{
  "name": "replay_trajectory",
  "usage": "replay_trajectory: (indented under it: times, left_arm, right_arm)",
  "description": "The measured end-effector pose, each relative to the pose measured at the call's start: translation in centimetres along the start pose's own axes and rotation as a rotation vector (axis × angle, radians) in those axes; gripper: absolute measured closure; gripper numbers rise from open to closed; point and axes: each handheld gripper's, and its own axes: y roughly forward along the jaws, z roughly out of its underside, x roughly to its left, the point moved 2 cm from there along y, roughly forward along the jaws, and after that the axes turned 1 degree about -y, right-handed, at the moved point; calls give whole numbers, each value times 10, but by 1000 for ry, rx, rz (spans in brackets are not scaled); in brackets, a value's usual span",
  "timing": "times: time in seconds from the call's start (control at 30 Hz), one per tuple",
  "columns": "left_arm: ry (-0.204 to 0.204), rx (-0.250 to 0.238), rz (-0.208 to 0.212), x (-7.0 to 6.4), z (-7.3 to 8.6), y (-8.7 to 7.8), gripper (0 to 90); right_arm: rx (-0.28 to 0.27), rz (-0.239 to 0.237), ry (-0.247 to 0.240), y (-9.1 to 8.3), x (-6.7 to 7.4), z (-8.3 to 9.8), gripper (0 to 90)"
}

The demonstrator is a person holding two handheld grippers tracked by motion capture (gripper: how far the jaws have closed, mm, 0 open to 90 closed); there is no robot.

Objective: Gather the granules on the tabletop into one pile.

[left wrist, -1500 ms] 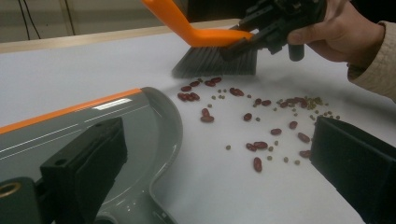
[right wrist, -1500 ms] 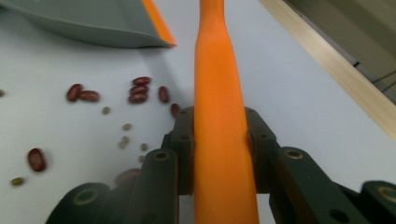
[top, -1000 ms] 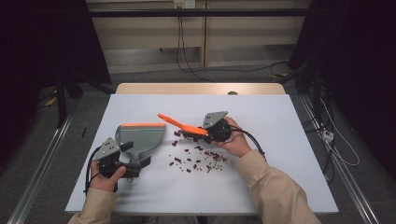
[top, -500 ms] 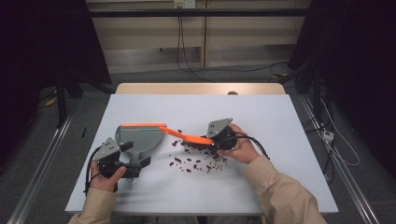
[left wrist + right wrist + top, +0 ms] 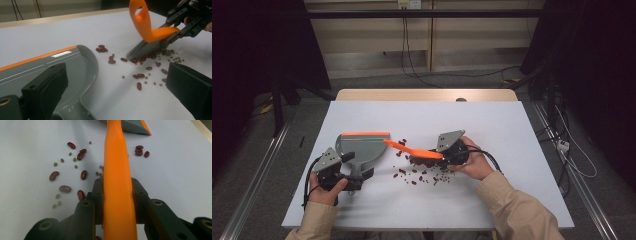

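White laminate covered the one table, on which all the work was laid out; it was edged at the far side by a strip of pale wood. One grey dustpan with an orange front lip was seen lying flat on the left half of the table, its handle held towards the person. The dustpan was gripped at that handle by the left gripper, as judged from the high view; in the left gripper view the two black jaws stood well apart at either side of the frame, so whether they were clamped on the handle could not be told. One orange hand brush with grey bristles was held by the right gripper, whose jaws were closed tight on the flat orange handle, one on each side of it. The bristles were set down on the table among the spill, just to the right of the dustpan and apart from its rim. Two kinds of spill were scattered between brush and pan: about twenty dark red beans and a like number of small green peas, too small for an exact count. A cluster of three or four red beans lay nearest the pan's lip.
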Motion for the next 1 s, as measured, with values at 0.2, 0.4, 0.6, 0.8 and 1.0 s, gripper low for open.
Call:
replay_trajectory:
  times: [0.2, 0.4, 0.6, 0.8, 1.0]
  left_arm:
    - [-2, 2, -4, 1, 0, 0, 40]
    - [-1, 2, -3, 0, -1, 1, 40]
    - [-6, -2, 2, 1, -1, 1, 40]
    - [-20, -4, 1, 3, 0, 1, 40]
    - [-23, -4, -1, 4, 1, 0, 40]
  right_arm:
    - [-55, 36, 45, -5, -11, -3, 711]
    - [-125, 104, 127, -1, -38, -11, 711]
    - [-122, 167, 164, 20, -59, -23, 712]
    - [-102, 177, 150, 46, -68, -34, 712]
    - [-66, 169, 88, 65, -69, -39, 712]
